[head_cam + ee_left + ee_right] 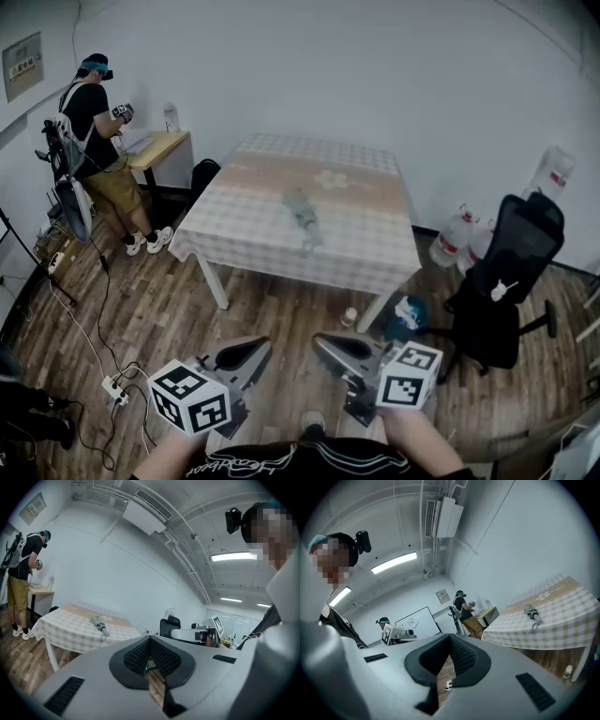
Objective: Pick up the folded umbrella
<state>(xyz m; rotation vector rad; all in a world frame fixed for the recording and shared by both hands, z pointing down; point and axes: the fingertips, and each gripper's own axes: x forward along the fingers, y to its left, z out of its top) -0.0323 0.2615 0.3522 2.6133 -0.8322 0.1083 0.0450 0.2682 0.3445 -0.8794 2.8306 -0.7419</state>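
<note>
**Folded umbrella lies on the table, both grippers shut and empty**

A folded umbrella (302, 216) lies alone near the middle of a table (239, 246) draped in a pale checked cloth, its length running roughly from the far edge toward the near one. The table stands on a wooden floor (281, 319) against a white wall. Well short of it, at the bottom of the head view, the left gripper (253, 352) and the right gripper (328, 349) hang side by side over the floor, each pointing toward the table, their marker cubes facing up. In the left gripper view the jaws stand together with nothing between them, and the umbrella shows far off on the cloth at the left. The right gripper view shows the same: jaws drawn together on nothing, the umbrella distant at the right. A black office chair (511, 272) stands at the table's right, with large water bottles (453, 239) against the wall behind it. At the far left a person (98, 141) in a black shirt stands at a small wooden desk (161, 146). A power strip (114, 389) and cables trail across the floor at lower left.
</note>
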